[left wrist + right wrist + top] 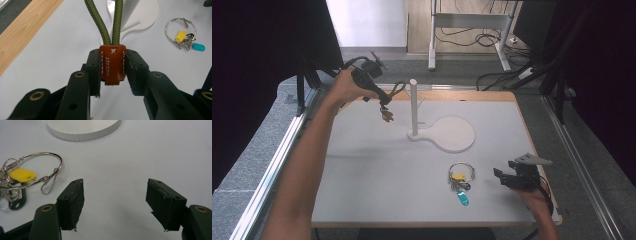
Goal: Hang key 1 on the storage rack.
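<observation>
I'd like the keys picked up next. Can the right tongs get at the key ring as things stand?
Probably yes. The right tongs stand open and hold nothing, low over the table, and the key ring lies just beside them with nothing between. The left tongs, shut on the strap tab, are far off.

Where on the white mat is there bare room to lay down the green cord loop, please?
The wide patch left of the stand and key ring is bare. The strip behind the stand is free too. The near right is crowded by the right gripper.

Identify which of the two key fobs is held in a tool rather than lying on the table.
The green cord loop with the brown leather tab, clamped in the left tool; the wire key ring lies on the table.
</observation>
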### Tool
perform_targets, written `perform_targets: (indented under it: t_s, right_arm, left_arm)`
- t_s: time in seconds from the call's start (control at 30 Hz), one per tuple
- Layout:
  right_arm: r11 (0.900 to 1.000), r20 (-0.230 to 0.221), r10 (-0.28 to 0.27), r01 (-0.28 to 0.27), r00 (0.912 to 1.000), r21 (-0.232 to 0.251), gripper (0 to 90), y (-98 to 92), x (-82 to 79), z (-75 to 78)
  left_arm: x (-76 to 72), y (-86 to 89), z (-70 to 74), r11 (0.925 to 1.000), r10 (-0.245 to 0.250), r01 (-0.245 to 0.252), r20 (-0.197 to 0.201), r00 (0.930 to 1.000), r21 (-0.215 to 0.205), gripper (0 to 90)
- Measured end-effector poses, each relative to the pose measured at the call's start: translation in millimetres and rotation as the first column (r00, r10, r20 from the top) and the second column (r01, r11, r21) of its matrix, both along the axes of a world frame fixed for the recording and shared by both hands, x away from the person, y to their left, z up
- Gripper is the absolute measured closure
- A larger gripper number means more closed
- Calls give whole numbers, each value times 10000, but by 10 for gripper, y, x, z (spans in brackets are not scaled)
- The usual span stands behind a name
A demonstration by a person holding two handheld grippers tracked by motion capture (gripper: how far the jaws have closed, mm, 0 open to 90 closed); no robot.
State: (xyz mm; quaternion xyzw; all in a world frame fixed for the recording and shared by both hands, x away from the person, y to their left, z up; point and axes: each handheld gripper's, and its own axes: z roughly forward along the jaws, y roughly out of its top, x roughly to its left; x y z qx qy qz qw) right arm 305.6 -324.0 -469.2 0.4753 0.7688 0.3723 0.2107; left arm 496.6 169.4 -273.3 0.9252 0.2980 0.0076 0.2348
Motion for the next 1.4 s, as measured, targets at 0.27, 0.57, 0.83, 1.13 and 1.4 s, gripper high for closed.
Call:
perform_targets:
  t_s: [0.27,0.57,0.83,1.13,1.4]
  right_arm:
    - [10000,-23,26,-26,10000,-17,313,3,1,-1]
    - [10000,-17,32,-32,10000,-32,313,3,1,-1]
    - [10000,-36,16,-16,10000,-40,313,-2,3,-3]
    - [10000,-45,44,-44,10000,-86,312,16,2,-7]
    - [9999,-38,51,-51,10000,-103,312,12,2,-3]
  left_arm:
    - [31,-6,-14,10000,85,-85,-52,10000,-19,667]
    - [117,-66,-107,9999,150,-150,-336,9993,6,667]
    - [138,-185,-199,9996,-153,163,-451,9989,217,667]
    - [129,-293,-285,9976,-342,374,-561,9978,575,665]
    - [130,-320,-404,9967,-279,324,-612,9977,744,662]
